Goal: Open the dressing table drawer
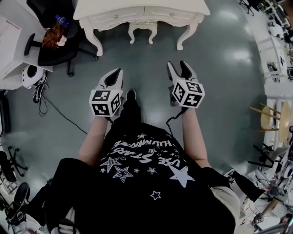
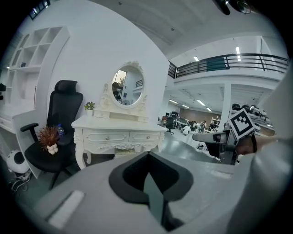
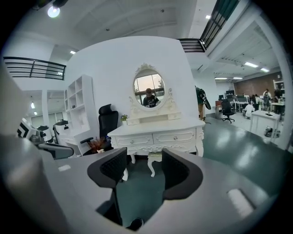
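You stand on the glossy grey-green floor (image 1: 219, 91), well short of the white carved dressing bench (image 1: 137, 7) at the far edge. A black high-backed office chair (image 1: 57, 52) sits to its left, and an oval mirror in a white scrolled frame (image 3: 149, 91) stands on its top. In the bench's front the left drawer (image 3: 137, 140) and the right drawer (image 3: 176, 135), white with small knobs, lie side by side, both closed. Your left tongs (image 2: 149, 157) have their black pads drawn together on nothing. Your right tongs (image 3: 143, 157) are spread wide and empty, framing a small white stool (image 3: 155, 156) under the bench. Both tongs hang in the air, well apart from the drawers
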`<state>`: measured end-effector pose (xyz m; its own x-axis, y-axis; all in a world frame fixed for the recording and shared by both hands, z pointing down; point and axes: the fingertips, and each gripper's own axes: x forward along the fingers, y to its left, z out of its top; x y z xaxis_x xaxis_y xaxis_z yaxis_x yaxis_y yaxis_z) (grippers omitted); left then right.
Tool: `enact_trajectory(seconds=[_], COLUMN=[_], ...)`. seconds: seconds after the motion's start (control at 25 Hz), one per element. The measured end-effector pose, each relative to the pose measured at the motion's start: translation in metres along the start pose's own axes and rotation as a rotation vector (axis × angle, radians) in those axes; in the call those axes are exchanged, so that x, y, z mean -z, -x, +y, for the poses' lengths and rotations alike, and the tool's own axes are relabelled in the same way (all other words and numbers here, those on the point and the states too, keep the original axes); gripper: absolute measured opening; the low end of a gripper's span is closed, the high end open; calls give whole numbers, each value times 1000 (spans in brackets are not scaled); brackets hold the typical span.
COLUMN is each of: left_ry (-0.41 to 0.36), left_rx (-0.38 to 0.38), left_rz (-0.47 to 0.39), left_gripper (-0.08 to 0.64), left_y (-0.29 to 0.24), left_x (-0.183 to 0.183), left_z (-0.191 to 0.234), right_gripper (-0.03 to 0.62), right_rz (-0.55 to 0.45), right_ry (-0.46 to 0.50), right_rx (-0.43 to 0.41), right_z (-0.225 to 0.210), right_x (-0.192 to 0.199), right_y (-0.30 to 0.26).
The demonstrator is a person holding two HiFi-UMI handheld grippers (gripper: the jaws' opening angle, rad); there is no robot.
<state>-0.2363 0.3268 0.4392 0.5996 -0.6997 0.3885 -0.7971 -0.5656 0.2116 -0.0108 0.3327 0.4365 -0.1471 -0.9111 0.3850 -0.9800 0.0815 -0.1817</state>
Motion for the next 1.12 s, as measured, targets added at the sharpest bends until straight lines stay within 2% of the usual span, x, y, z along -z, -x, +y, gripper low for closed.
enact_trajectory(seconds=[0.28,0.56,0.84,1.12], left_ry=[-31,-15,-15,-12], left_rx=[49,53,64,62], left_rz=[17,1,7,21], left_gripper=[2,2,2,2], left_y=[-81,-137,-166,-190], left_x=[-50,-97,-112,-116], left_z=[45,100,137,143], right_gripper=[270,268,267,265], right_rz=[1,-12,-8,-5], right_ry=[-3,-10,-18,-21], right_rx=[46,83,108,110], right_z=[-25,-34,-33,-51], right_x=[-48,-94,-109,-119], right_y=[-78,-156,-201,-231])
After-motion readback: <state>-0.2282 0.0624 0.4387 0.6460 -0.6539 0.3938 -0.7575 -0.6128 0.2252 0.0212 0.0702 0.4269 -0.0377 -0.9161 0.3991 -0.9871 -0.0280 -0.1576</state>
